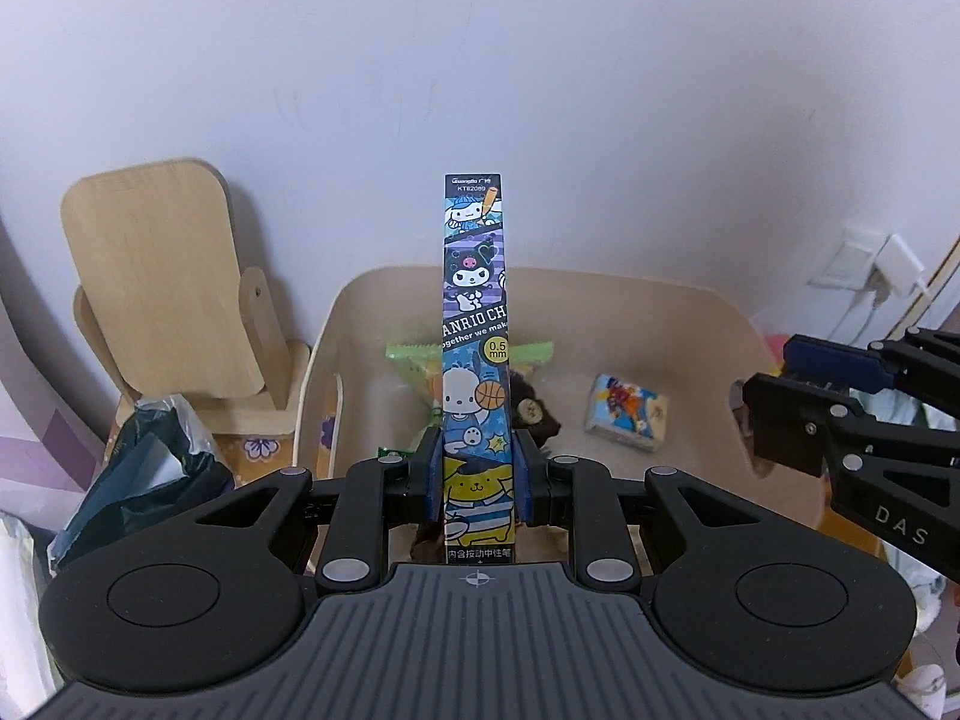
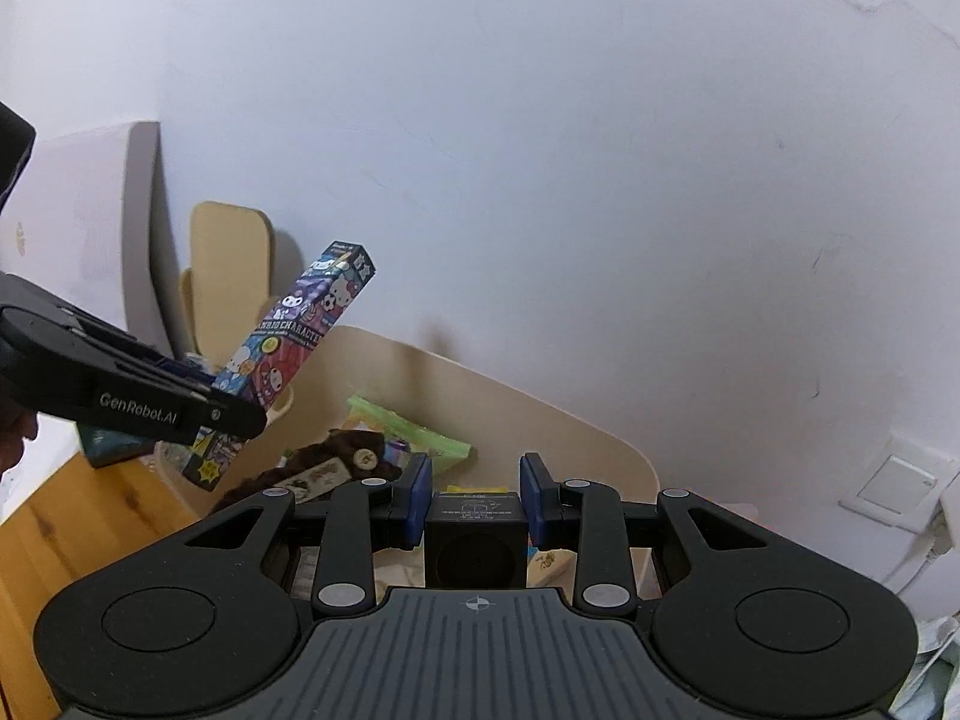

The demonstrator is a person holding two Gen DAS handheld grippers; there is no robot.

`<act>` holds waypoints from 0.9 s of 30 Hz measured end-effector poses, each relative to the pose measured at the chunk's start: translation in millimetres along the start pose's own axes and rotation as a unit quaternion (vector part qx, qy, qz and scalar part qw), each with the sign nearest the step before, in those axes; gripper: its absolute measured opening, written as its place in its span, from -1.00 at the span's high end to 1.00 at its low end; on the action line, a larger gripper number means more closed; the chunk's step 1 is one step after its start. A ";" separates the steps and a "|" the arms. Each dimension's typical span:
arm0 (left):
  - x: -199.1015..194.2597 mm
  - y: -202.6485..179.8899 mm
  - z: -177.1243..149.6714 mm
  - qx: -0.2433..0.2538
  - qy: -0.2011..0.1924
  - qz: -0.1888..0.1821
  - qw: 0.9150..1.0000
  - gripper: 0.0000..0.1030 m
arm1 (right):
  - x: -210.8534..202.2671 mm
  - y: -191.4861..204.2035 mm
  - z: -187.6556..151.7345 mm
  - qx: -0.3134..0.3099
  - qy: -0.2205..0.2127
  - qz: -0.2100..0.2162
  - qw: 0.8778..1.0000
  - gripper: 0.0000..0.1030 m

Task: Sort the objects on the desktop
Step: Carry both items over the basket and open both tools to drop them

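My left gripper [image 1: 478, 468] is shut on a tall narrow pen box [image 1: 477, 324] printed with cartoon characters, and the box stands upright between the blue pads. In the right wrist view the same pen box [image 2: 300, 336] leans up to the right out of the left gripper [image 2: 240, 411]. My right gripper [image 2: 474, 492] is shut on a small black cube box [image 2: 474, 540] with a round mark on its face. This right gripper [image 1: 786, 387] also shows at the right edge of the left wrist view. Both grippers hang over the near side of a beige bin [image 1: 690, 312].
The beige bin [image 2: 540, 420] holds a green snack packet [image 1: 414, 360], a brown plush toy [image 2: 342, 450] and a small colourful packet [image 1: 627, 414]. A wooden stand [image 1: 156, 288] and a dark bag [image 1: 144, 480] stand left of it. A wall socket [image 2: 894, 480] is on the right.
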State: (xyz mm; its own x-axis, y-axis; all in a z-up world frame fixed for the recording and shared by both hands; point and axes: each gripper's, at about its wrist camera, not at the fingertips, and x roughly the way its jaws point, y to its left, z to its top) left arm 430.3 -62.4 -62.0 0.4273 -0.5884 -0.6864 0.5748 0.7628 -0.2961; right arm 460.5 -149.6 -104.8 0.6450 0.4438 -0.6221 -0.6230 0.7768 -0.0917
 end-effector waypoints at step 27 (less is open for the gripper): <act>13.3 25.7 -26.1 -0.033 0.036 0.011 0.999 -0.28 | 28.6 13.2 -28.4 0.028 0.024 -0.023 0.999 -0.56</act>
State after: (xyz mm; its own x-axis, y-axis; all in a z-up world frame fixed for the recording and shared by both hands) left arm 432.5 -43.7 -96.0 0.3866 -0.5518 -0.7389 0.5173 0.7931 -0.3216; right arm 458.2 -139.3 -145.8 0.6490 0.3869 -0.6551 -0.5672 0.8199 -0.0777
